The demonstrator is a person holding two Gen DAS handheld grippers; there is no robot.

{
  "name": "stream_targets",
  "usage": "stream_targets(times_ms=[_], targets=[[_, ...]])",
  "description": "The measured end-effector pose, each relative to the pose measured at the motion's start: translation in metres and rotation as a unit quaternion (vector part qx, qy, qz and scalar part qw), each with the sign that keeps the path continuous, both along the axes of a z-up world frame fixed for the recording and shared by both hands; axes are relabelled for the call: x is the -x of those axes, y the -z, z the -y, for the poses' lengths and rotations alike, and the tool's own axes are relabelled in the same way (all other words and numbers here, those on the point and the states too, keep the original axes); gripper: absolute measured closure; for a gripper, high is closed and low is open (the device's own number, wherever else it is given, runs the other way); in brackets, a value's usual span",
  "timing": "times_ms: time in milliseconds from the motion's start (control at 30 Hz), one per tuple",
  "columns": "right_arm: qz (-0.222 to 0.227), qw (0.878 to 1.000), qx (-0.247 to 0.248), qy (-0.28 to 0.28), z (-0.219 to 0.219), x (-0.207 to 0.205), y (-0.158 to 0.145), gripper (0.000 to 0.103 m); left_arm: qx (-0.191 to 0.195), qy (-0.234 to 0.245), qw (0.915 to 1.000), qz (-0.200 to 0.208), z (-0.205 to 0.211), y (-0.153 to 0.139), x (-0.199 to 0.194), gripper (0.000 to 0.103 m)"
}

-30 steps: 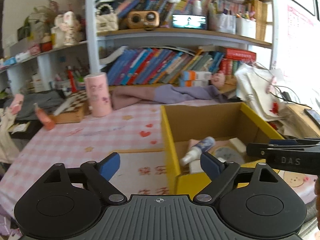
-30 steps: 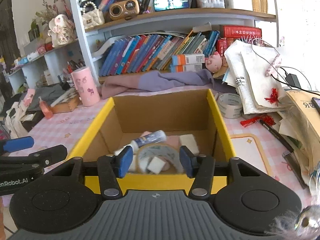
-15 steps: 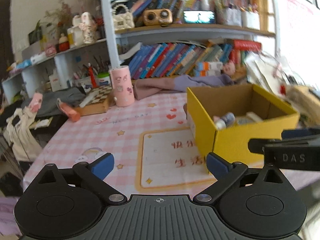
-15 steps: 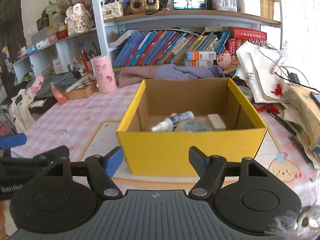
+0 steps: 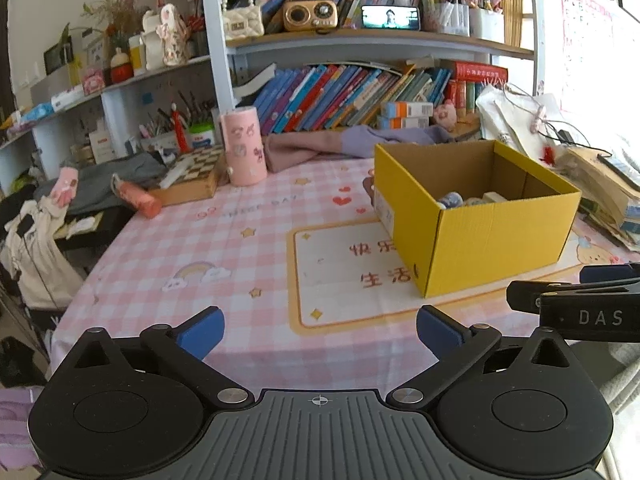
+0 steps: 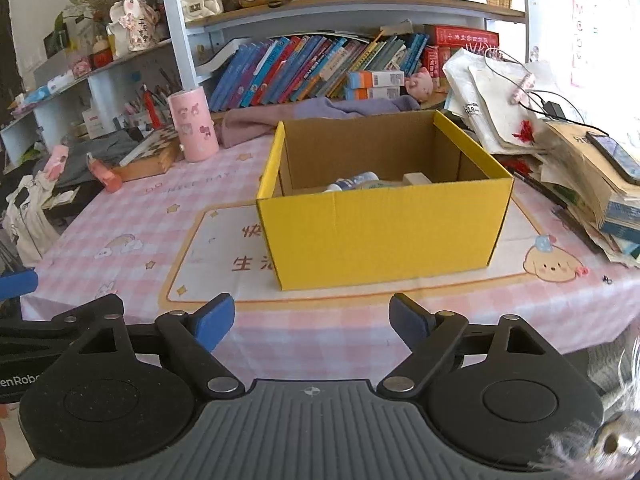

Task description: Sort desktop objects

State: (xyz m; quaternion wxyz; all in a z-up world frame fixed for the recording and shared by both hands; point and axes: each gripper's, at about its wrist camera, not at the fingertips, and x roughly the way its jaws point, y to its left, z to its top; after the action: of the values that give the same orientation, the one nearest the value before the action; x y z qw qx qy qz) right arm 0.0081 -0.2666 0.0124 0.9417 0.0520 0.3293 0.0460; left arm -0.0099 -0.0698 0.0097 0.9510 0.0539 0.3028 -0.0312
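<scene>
both claws gape empty – right claw [image 6: 311, 322] just opening, left claw [image 5: 319, 330] too. the yellow box [image 6: 380, 220] sits dead ahead of the right, nearer it – ahead-right of the left.

Pink checked tablecloth [image 5: 224, 240] w/ star and rainbow prints covers the desk; a cream mat [image 5: 340, 276] w/ red lettering lies at centre. Pink cup [image 5: 243, 146] w/ cartoon figures stands upright at the back, just beside a chessboard box [image 5: 192, 178]. An orange tube [image 5: 138, 198] lies on its side near the desk's left edge. Purple cloth [image 6: 320, 116] is bunched below a row of leaning books [image 6: 304, 68]. On the shelf above: radio [image 5: 311, 16], quilted bag [image 5: 242, 24], phone [image 5: 390, 17] w/ lit screen. Papers and books stacked at far right [image 6: 592, 176].
</scene>
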Motion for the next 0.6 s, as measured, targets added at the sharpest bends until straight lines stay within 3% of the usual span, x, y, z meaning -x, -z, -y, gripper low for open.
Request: stream_targets(times_ms=[600], targets=[[-0.02,1.0,0.019,-0.007,-0.03,0.028,0.006,0.017,0.02,-0.011,0.9996,-0.016,-0.029,0.003,0.023,0.0]])
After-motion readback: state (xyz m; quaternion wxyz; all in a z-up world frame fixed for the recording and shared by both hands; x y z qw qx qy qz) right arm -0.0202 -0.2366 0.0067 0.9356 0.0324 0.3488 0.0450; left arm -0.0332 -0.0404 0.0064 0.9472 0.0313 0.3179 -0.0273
